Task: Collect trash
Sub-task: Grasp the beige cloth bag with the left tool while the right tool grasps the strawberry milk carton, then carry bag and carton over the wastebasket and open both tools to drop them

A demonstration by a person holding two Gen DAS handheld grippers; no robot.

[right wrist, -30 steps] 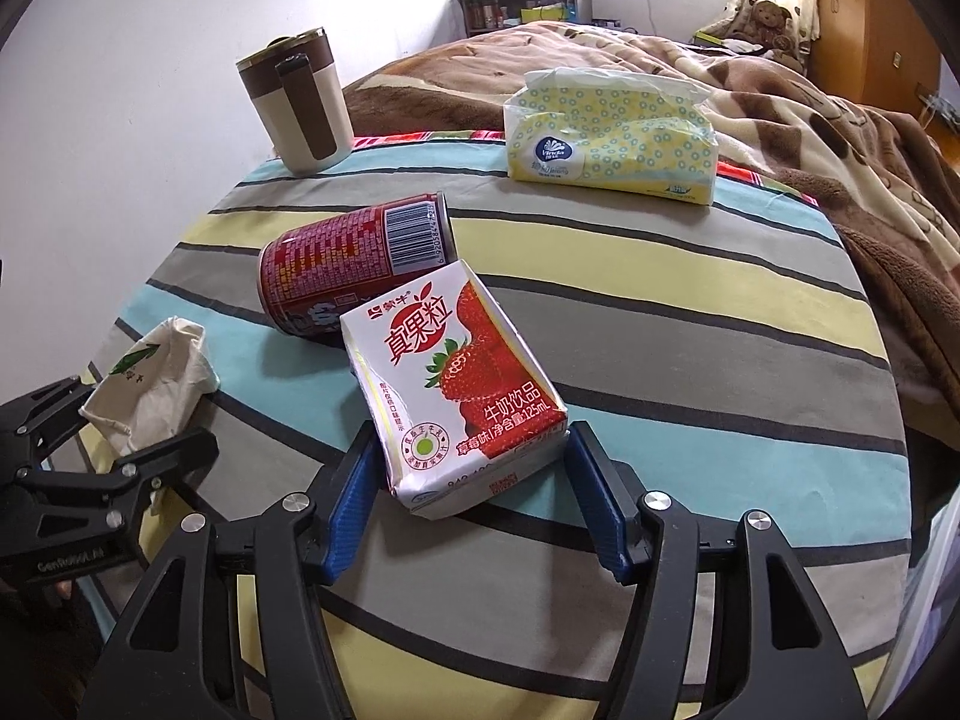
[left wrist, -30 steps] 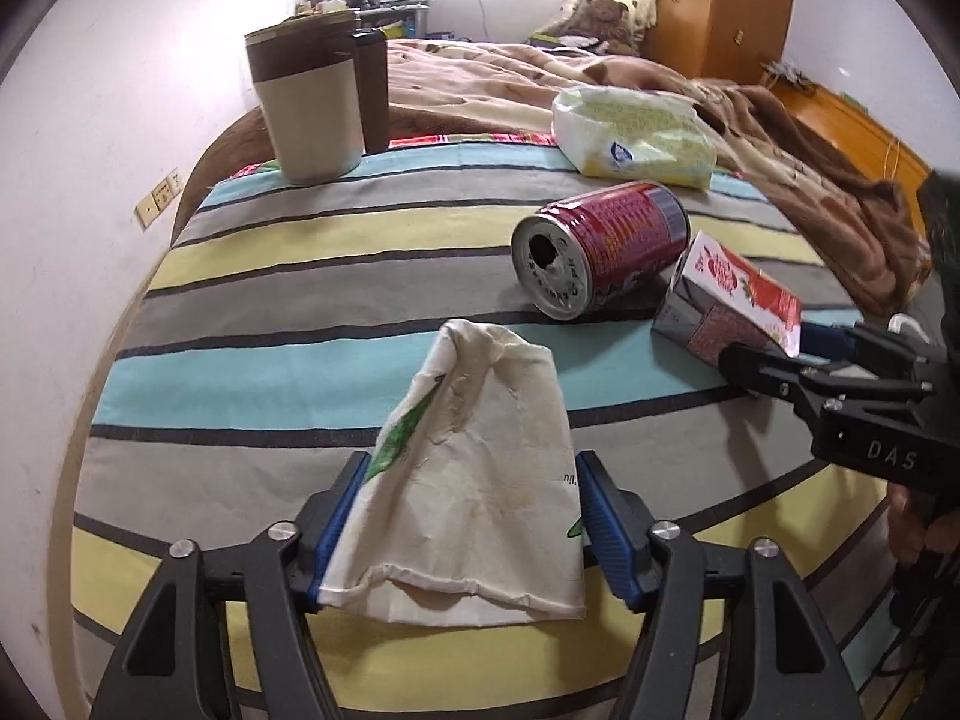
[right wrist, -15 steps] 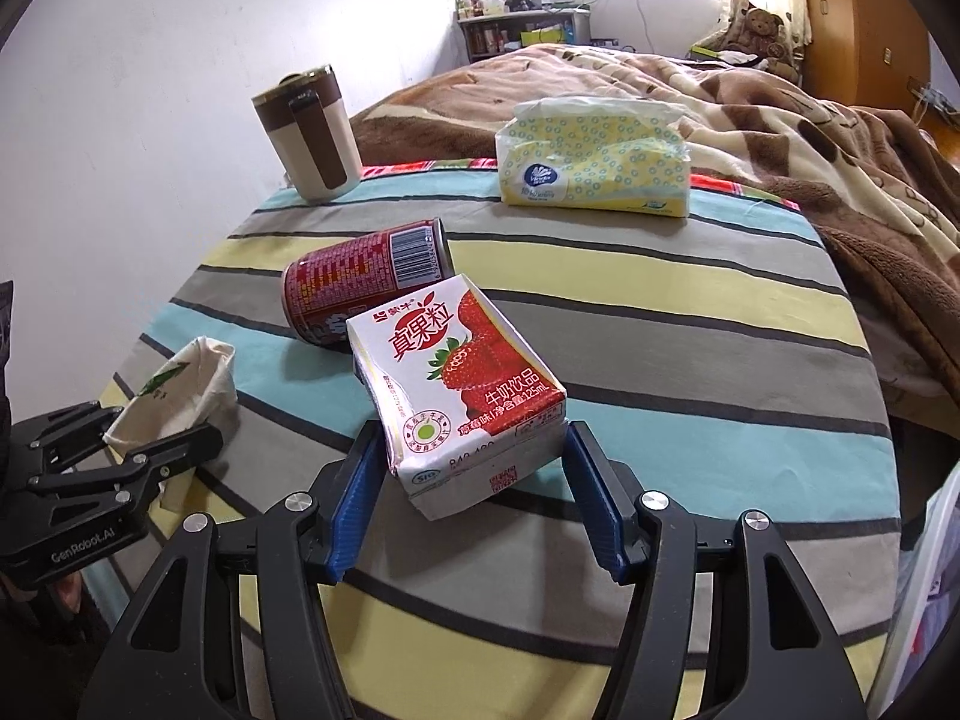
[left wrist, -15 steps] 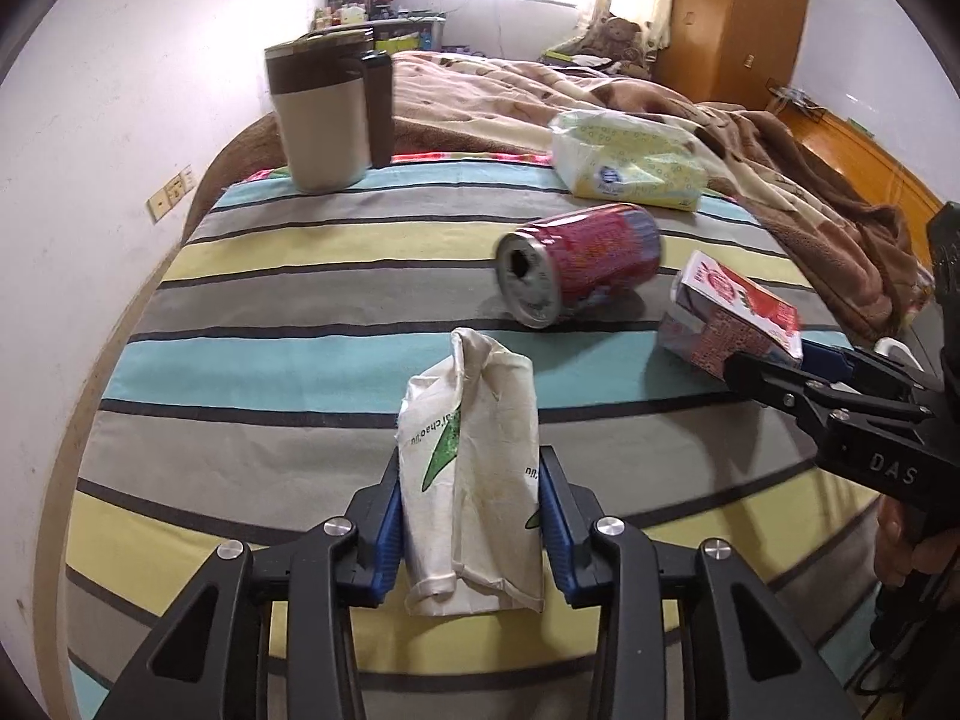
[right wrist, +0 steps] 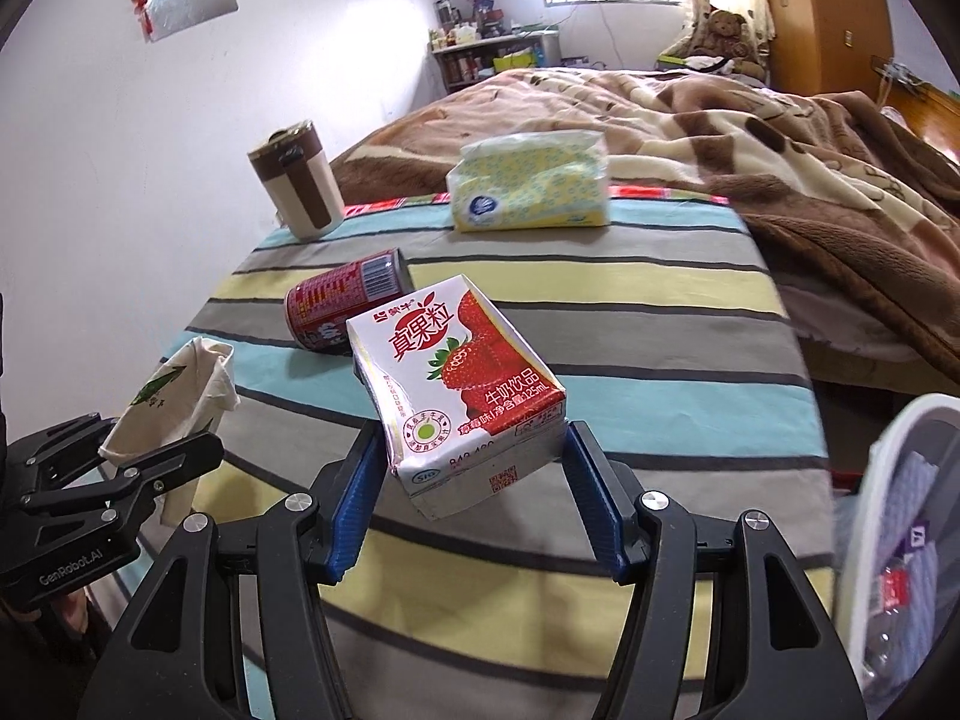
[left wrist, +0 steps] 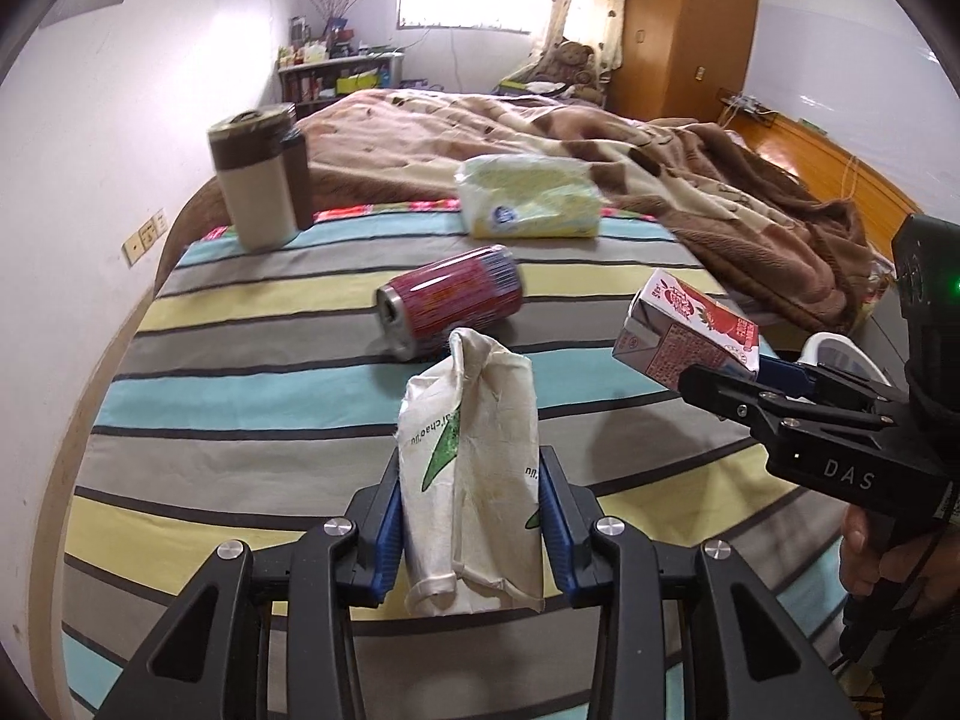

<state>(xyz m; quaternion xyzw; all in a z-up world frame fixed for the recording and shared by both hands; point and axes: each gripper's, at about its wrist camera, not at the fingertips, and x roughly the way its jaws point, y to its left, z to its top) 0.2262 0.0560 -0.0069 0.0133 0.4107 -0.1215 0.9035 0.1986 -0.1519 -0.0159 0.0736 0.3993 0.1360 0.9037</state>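
Both loads are up off the striped tabletop (left wrist: pixel 252 360). My left gripper (left wrist: pixel 470 531) has its jaws pinching the crumpled paper bag (left wrist: pixel 471 480); my right gripper (right wrist: pixel 474 501) has its jaws clamped on the milk carton (right wrist: pixel 459 384). I keep the squeeze steady and swing right to the bin (right wrist: pixel 900 546). The can (left wrist: pixel 450 306) lies behind, not yet picked up.
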